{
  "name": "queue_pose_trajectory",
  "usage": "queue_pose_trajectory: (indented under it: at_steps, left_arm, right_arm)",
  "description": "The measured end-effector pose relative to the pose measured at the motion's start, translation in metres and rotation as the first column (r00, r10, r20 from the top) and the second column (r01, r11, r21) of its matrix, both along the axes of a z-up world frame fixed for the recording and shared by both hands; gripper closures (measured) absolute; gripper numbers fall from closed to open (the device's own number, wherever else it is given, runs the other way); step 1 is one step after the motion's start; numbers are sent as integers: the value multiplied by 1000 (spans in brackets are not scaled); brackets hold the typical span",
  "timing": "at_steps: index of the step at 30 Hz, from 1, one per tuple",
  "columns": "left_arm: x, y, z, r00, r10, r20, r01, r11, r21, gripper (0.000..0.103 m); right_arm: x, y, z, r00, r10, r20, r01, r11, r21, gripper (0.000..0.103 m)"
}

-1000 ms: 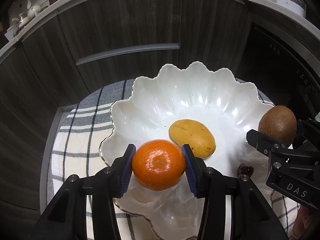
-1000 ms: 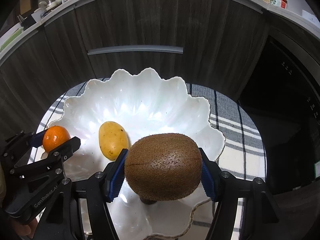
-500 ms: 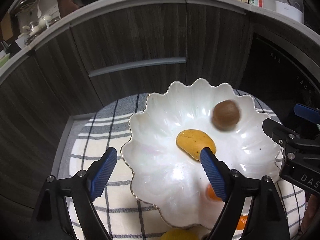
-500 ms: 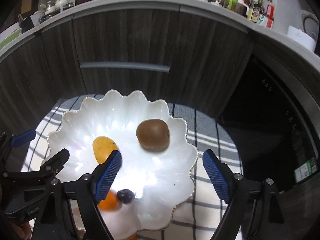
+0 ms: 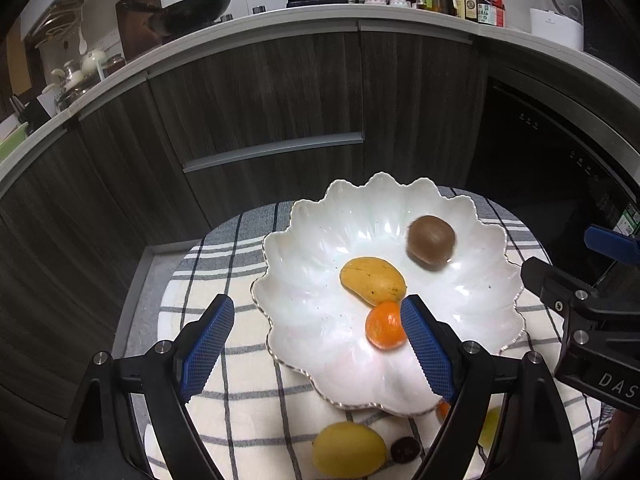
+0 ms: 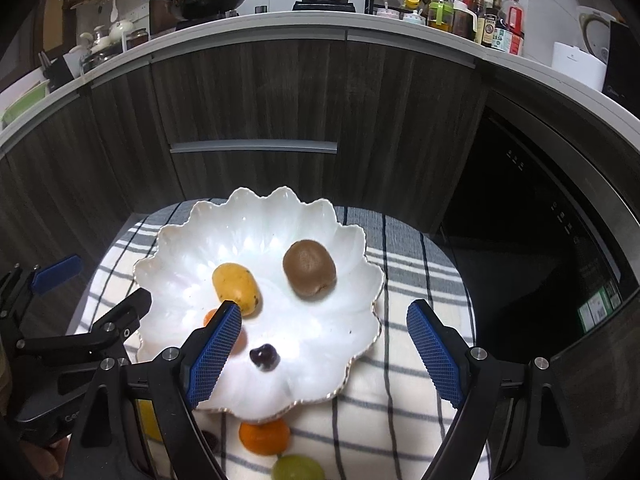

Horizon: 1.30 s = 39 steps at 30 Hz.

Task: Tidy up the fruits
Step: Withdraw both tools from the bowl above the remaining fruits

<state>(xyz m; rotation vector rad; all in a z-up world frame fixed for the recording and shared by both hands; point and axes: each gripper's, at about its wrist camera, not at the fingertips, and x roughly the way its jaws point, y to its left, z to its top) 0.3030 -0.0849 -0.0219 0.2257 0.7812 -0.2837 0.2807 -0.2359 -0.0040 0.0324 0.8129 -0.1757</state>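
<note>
A white scalloped bowl (image 5: 304, 320) (image 6: 176, 240) sits on a checked cloth. In it lie a brown kiwi (image 5: 431, 239) (image 6: 309, 267), a yellow mango (image 5: 373, 275) (image 6: 235, 283), a tangerine (image 5: 385, 325) and a dark cherry (image 6: 264, 357). My left gripper (image 5: 316, 346) is open and empty above the bowl's near rim. My right gripper (image 6: 324, 350) is open and empty above the bowl's near right side. In front of the bowl on the cloth lie a yellow fruit (image 5: 349, 455), a dark date (image 5: 405, 449), another tangerine (image 6: 264, 436) and a green grape (image 6: 298, 467).
The checked cloth (image 5: 248, 412) (image 6: 404, 412) covers a small round table. Dark wood cabinets (image 5: 256, 92) stand close behind. A black oven front (image 6: 540, 216) is at the right. The counter above holds pans and bottles.
Both grippers have opened and let go: the tangerine and the kiwi now lie in the bowl. Both grippers have pulled back and up from the bowl.
</note>
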Motion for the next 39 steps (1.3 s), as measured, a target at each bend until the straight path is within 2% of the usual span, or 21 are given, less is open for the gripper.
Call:
queue_pose_trajectory:
  at_steps: [19,32,39]
  left_arm:
    - [-48,15,-4,1000,-4,-1,4,1000,6,18]
    - [-92,28,-14,999,18,46,-19,999,27,18]
    - [-118,40,-27,994,68,83,-69,998,10,18]
  right_arm:
    - [-46,6,-6,1000,0,-10,1,999,45,17]
    - [-79,14,-20,1000,14,-4,-14,998,53,17]
    - [-105,24,-31,999,20,31,-21,999,35,17]
